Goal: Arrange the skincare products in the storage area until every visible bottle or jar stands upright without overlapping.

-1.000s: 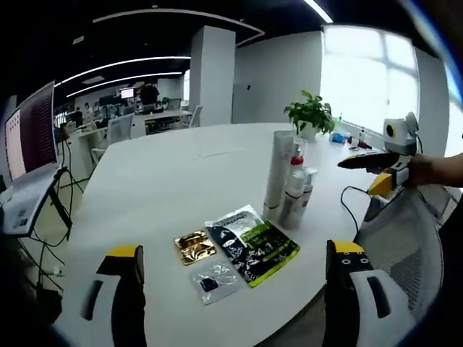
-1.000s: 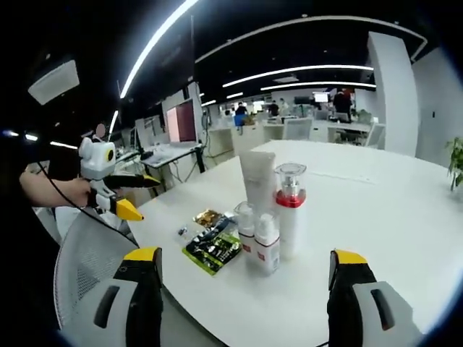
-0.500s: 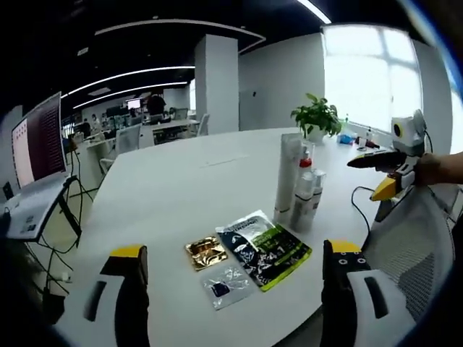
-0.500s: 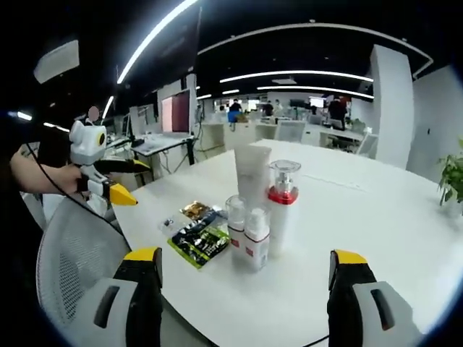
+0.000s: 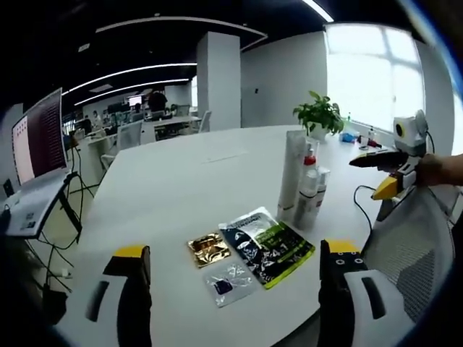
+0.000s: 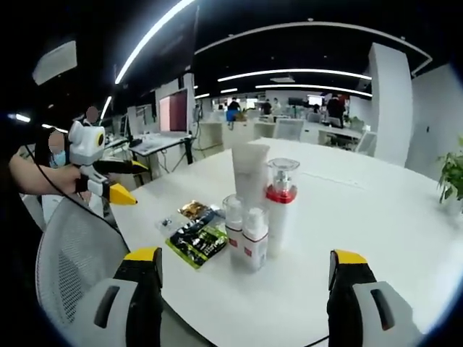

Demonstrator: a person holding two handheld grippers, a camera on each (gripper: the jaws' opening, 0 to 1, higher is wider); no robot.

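Both tongs hang wide and empty off the white worktop [image 6: 376, 217]; the bottles [image 6: 257, 210] stand upright in a tight cluster; sachets [image 5: 249, 249] lie flat beside them.

We see a white round table [image 5: 181, 188], upright bottles [image 6: 255, 210] clustered ahead of our right gripper, flat sachets [image 5: 249, 249] ahead of our left.

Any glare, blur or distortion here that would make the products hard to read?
Left gripper view: the window is blown out white, and the tall tube is backlit with soft edges. Right gripper view: dark ceiling with bright strip lights, products evenly lit. Fisheye curves the table edge in both views; label text too small to read.
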